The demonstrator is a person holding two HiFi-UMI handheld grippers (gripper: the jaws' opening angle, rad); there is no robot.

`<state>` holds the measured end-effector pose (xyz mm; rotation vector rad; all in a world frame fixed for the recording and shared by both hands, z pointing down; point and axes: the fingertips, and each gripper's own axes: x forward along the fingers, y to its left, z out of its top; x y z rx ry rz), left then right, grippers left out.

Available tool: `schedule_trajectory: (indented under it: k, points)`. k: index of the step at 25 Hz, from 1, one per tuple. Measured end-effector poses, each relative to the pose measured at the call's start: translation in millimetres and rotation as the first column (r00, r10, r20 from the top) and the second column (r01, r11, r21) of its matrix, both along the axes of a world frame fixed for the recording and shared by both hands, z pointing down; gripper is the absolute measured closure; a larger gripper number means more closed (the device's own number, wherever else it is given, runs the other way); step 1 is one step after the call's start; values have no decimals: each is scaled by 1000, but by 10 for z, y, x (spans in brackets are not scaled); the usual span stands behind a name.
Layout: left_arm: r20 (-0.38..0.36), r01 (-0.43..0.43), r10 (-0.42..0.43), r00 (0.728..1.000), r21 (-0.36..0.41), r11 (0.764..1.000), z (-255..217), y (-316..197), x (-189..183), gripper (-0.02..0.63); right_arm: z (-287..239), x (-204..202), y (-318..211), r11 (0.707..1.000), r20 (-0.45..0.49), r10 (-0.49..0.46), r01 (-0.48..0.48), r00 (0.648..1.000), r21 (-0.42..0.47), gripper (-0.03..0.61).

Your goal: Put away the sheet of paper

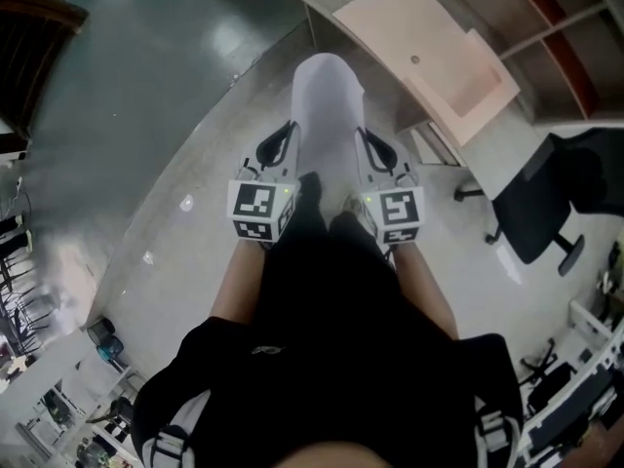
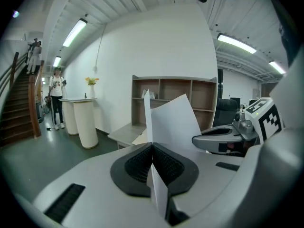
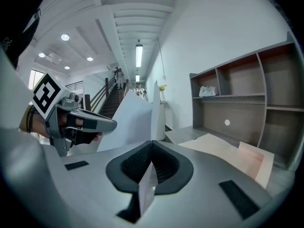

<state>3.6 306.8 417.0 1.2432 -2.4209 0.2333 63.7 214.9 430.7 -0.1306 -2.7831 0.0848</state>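
Observation:
A white sheet of paper [image 1: 328,115] is held up in front of the person, bowed between the two grippers. My left gripper [image 1: 283,159] is shut on its left edge; in the left gripper view the sheet [image 2: 173,120] rises out of the closed black pads [image 2: 137,165] of my left gripper [image 2: 152,148]. My right gripper [image 1: 372,159] is shut on its right edge; in the right gripper view the sheet [image 3: 128,120] stands up from the shut pads [image 3: 164,165] of my right gripper [image 3: 151,146]. Each gripper shows in the other's view.
A pale wooden desk [image 1: 429,52] stands ahead to the right, with open wooden shelves [image 3: 237,94] behind it. A black office chair [image 1: 551,203] is on the right. A white round counter [image 2: 80,120] and a staircase [image 2: 19,108] with people lie to the left.

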Motion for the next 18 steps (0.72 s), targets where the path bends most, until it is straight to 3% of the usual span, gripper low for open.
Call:
schedule_trajectory:
  k: [7, 18]
  points:
    - [-66, -125, 124, 990, -5, 992, 225, -427, -638, 568, 116, -526, -306, 994, -55, 103, -102, 993, 23, 560]
    - [-136, -326, 325, 936, 20, 945, 331, -835, -1519, 568, 185, -1292, -535, 958, -134, 285, -279, 949, 63, 560]
